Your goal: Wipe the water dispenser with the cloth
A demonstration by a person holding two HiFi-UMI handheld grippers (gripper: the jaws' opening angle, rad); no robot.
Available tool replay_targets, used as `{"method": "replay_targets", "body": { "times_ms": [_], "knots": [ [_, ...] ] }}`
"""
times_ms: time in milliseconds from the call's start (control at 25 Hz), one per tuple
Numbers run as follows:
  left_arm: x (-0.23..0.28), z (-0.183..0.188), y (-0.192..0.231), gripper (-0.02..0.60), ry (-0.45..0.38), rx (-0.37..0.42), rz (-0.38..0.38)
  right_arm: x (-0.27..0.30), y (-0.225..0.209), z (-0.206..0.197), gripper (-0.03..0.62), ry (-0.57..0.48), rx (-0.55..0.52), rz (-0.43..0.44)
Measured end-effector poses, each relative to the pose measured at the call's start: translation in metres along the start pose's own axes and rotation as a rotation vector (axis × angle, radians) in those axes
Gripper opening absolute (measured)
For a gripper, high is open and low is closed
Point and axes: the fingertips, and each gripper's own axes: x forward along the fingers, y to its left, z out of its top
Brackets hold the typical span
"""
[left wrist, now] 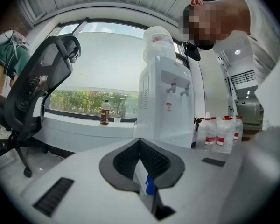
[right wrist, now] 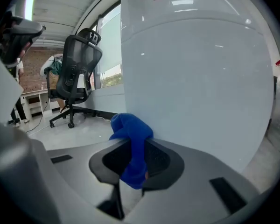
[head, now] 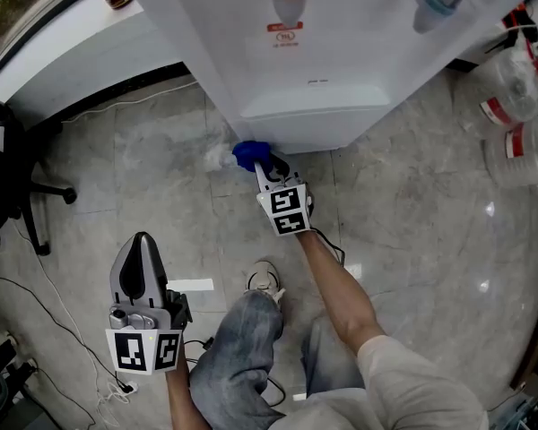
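Left gripper (head: 142,240), jaws pressed together and empty, hangs well short of the water dispenser (head: 341,52); right gripper (head: 267,165) clamps the blue cloth (head: 249,154) against its bottom corner; office chair (head: 9,177) left of it, water bottles (head: 518,106) right.

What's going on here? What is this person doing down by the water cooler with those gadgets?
A person holds a gripping tool in each hand. The right tool is shut on a blue cloth, held at the bottom corner of the white water dispenser, close to the floor, as if wiping it. The left tool is shut and empty, held low and well away from the dispenser.
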Motion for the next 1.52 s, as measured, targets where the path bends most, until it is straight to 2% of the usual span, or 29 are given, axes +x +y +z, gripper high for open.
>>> {"method": "replay_targets", "body": {
  "times_ms": [160, 600, 760, 880, 1000, 1120, 1520],
  "knots": [
    [0.015, 0.0, -0.013, 0.011, -0.001, -0.001, -0.036, -0.016, -0.041, -0.012, 0.08, 0.014, -0.017, -0.057],
    [0.062, -0.003, -0.069, 0.011, 0.01, 0.014, -0.167, -0.078, -0.181, -0.053, 0.08, 0.063, 0.031, -0.29],
    [0.069, -0.003, -0.076, 0.011, 0.012, 0.008, -0.181, -0.098, -0.217, -0.058, 0.08, 0.058, 0.053, -0.375],
    [0.07, -0.003, -0.078, 0.011, 0.013, 0.003, -0.18, -0.107, -0.226, -0.062, 0.08, 0.053, 0.086, -0.4],
    [0.065, -0.001, -0.076, 0.011, 0.009, 0.005, -0.165, -0.107, -0.212, -0.063, 0.08, 0.052, 0.083, -0.374],
    [0.056, 0.0, -0.069, 0.011, 0.005, 0.005, -0.144, -0.097, -0.178, -0.062, 0.08, 0.046, 0.091, -0.32],
    [0.006, 0.001, -0.017, 0.011, 0.002, 0.01, -0.012, -0.022, -0.003, -0.062, 0.08, 0.068, 0.094, -0.016]
  ]
}}
